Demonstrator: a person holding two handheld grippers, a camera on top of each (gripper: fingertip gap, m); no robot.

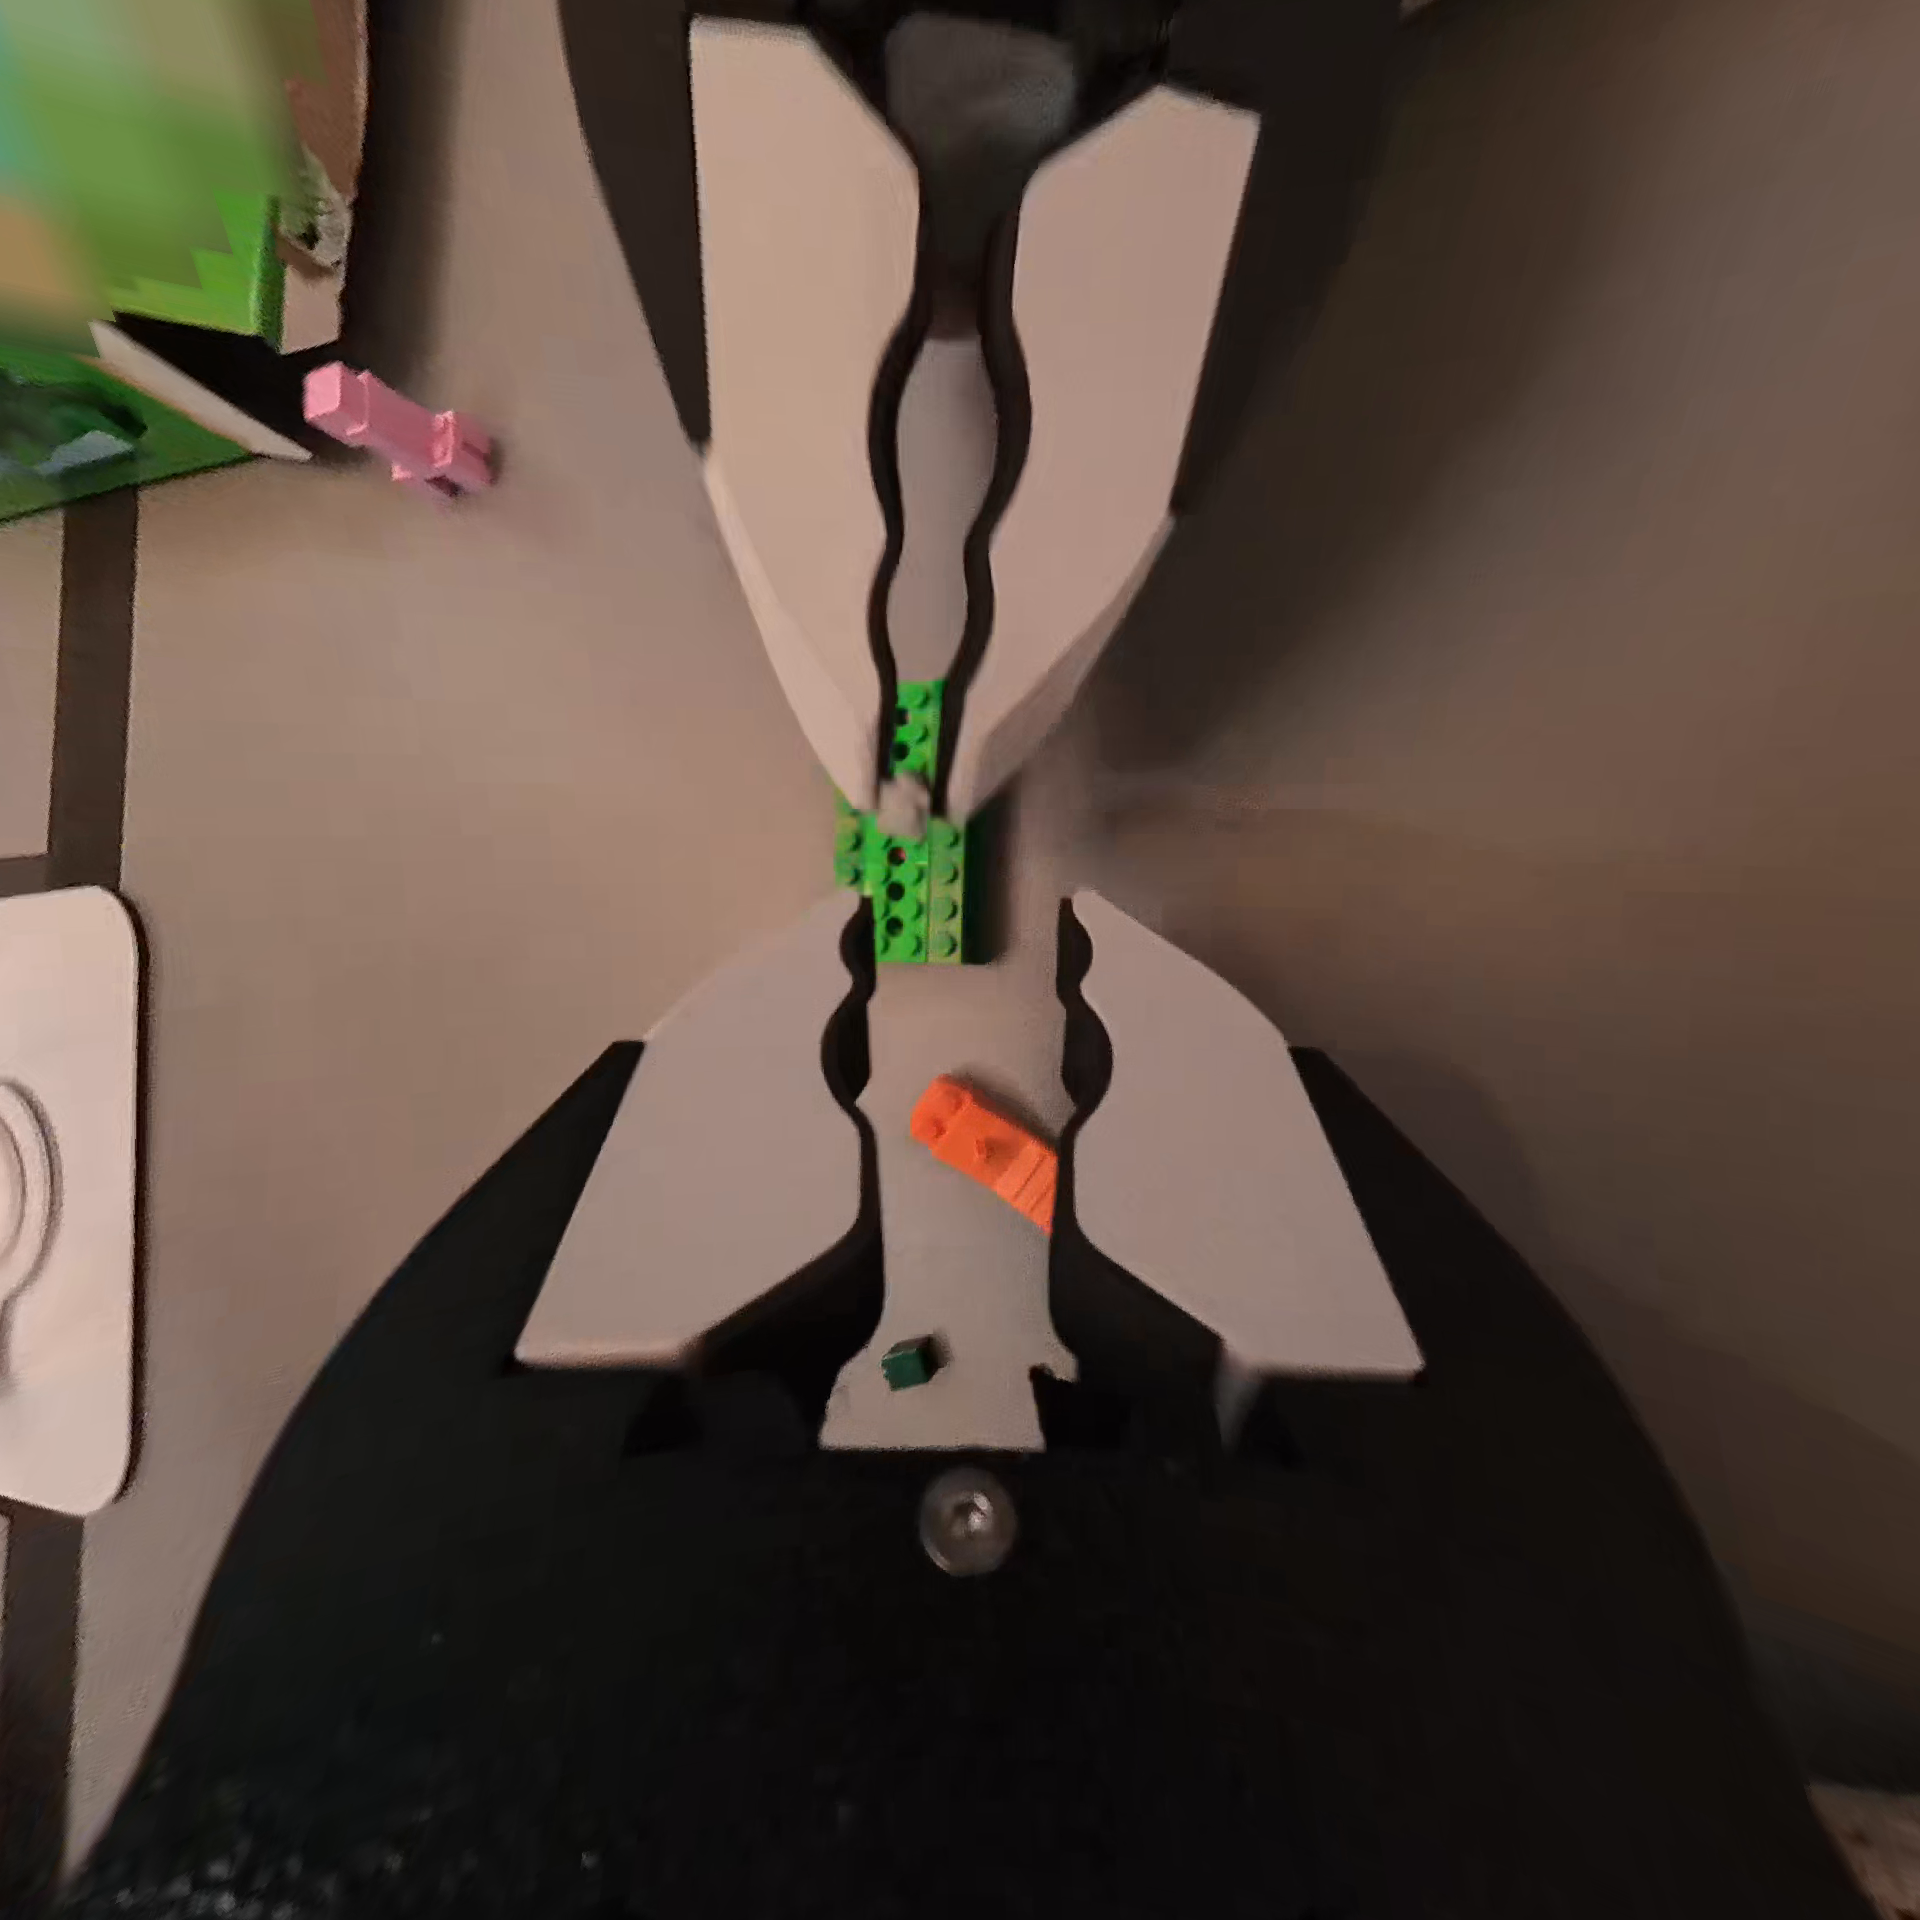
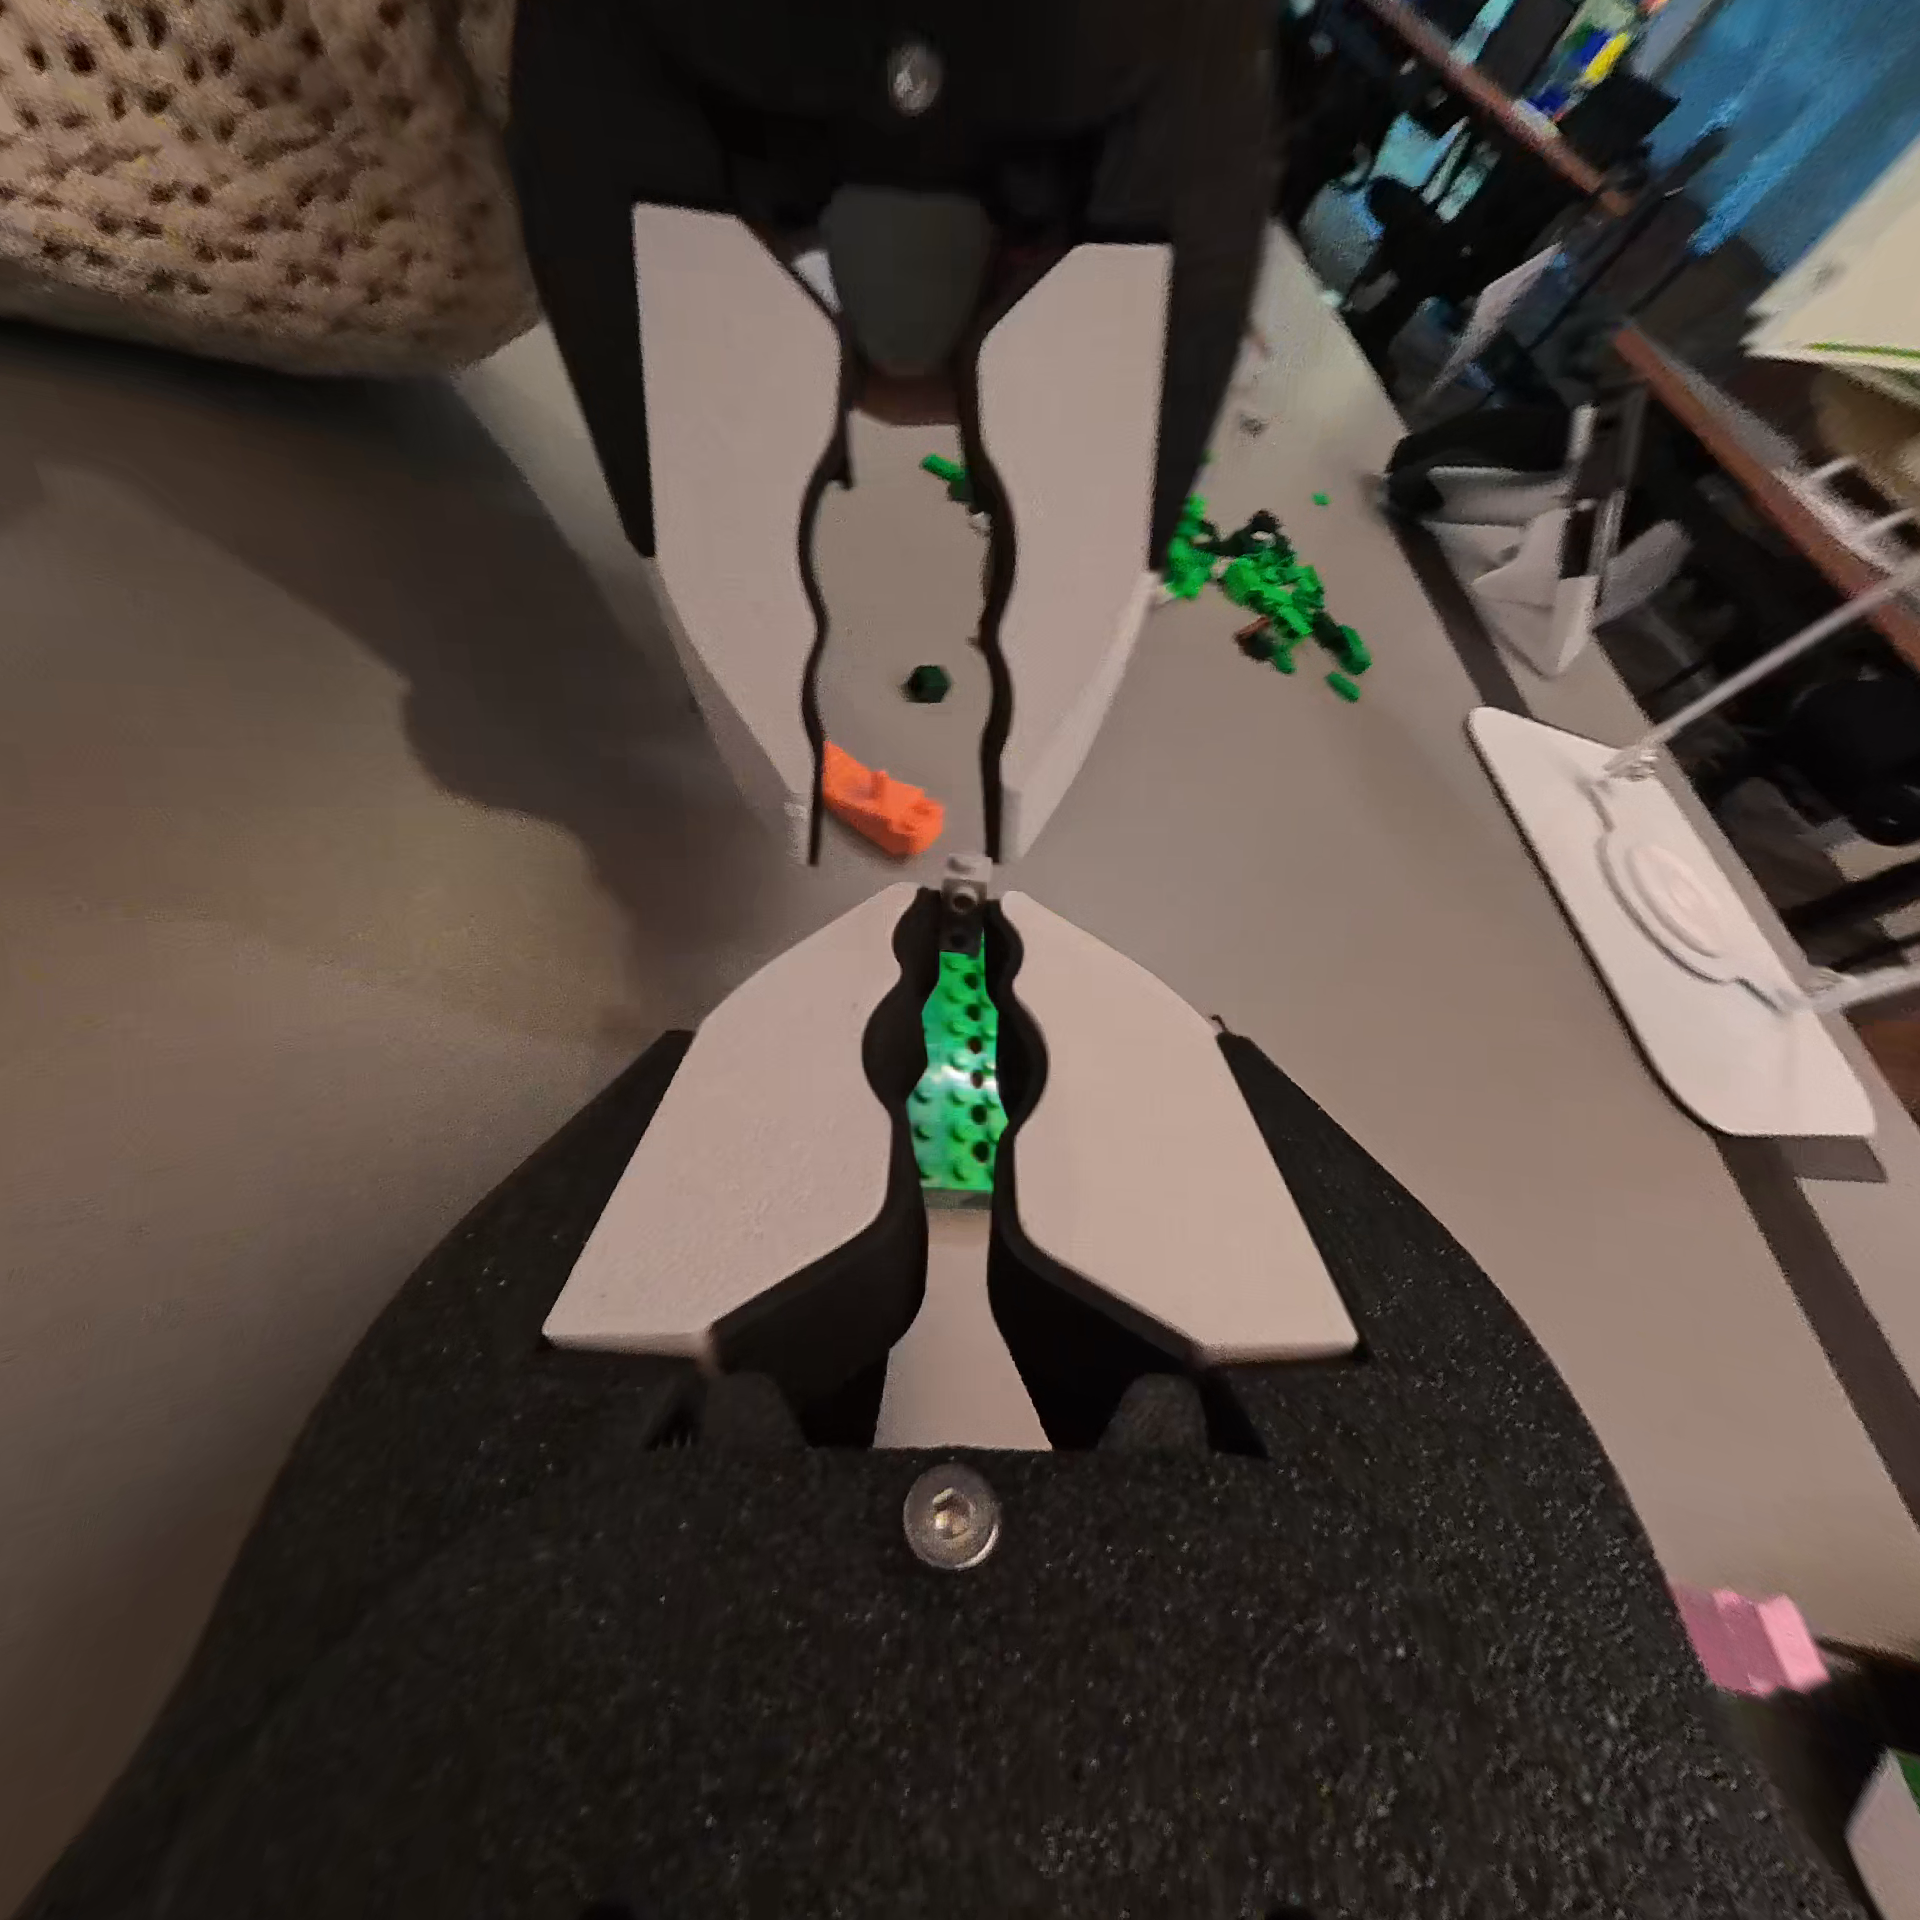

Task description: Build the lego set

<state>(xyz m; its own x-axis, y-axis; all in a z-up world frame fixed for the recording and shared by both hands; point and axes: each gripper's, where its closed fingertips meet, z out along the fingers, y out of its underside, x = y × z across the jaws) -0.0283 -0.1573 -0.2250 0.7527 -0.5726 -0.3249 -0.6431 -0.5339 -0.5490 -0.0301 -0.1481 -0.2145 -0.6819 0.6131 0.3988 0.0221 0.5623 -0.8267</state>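
A bright green studded plate assembly (image 1: 920,894) lies on the grey table; it also shows between my right fingers in the right wrist view (image 2: 961,1081). My right gripper (image 2: 961,899) is shut on a small grey piece (image 2: 964,881) and holds it over the plate's far end. In the left wrist view it comes in from the top (image 1: 912,800) with the grey piece (image 1: 906,816) at its tips. My left gripper (image 1: 961,914) is open, its tips straddling the plate's near end; the left fingertip is at the plate's edge. It faces the right gripper (image 2: 909,857).
An orange brick separator (image 1: 982,1153) and a small dark green piece (image 1: 906,1363) lie between my left fingers. A pink pig figure (image 1: 400,431) and the green set box (image 1: 156,416) sit at the left. A pile of green bricks (image 2: 1268,603) and a white pad (image 2: 1683,935) lie on the right.
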